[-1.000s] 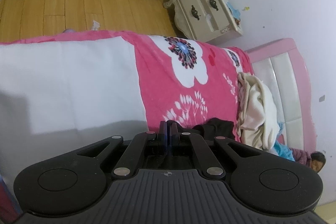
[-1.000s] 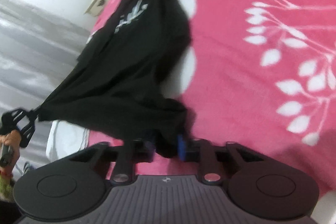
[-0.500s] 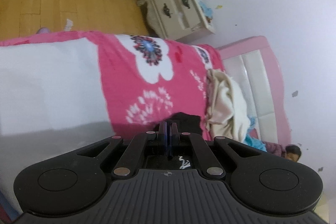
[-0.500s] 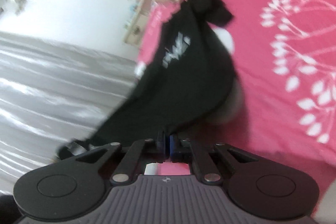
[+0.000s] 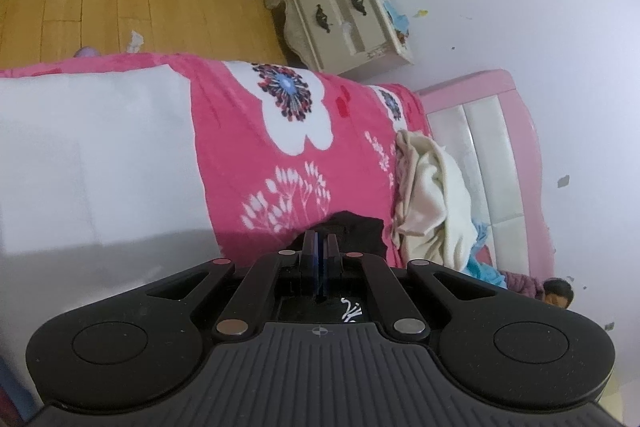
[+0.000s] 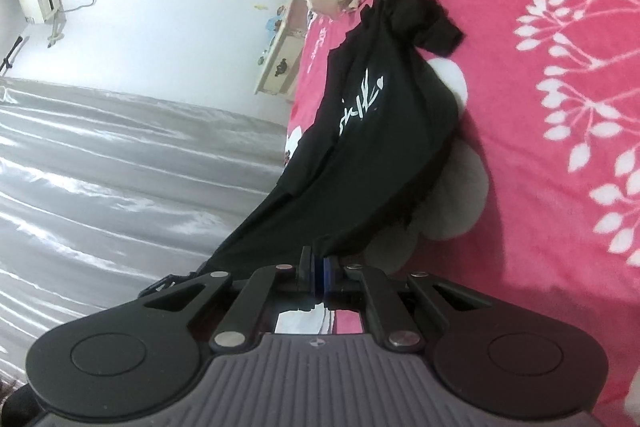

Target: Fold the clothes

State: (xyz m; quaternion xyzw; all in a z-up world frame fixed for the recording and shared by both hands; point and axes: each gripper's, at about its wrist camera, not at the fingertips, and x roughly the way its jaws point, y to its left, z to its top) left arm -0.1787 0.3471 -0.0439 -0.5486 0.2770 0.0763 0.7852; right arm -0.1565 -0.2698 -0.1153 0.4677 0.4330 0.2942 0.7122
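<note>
Bed covered by a pink fleece blanket with white flower and branch prints (image 5: pixel 248 131), seen in both wrist views; a plain white sheet area (image 5: pixel 92 155) takes up its left part in the left wrist view. Grey satin curtain (image 6: pixel 120 179) fills the left side of the right wrist view. Pink padded headboard with white panels (image 5: pixel 492 155) stands against the white wall. Cream bedside cabinet with two dark-handled drawers (image 5: pixel 344 19) sits on the wooden floor beside the bed. Crumpled cream and beige clothes pile (image 5: pixel 428 195) lies on the blanket next to the headboard, some blue fabric under it.

Black t-shirt with white scribble print (image 6: pixel 372 131) is lifted off the blanket and stretched into a long band; its far end bunches on the blanket just beside the cream pile. Near end runs into the right gripper (image 6: pixel 320 267), fingers pressed together, pinching the shirt hem. Left gripper (image 5: pixel 320 247) has fingers pressed together too, black cloth directly at and below the tips, white print showing under the fingers; it pinches the same shirt. In the right wrist view a black piece of the left gripper shows at the shirt's lower left edge.
</note>
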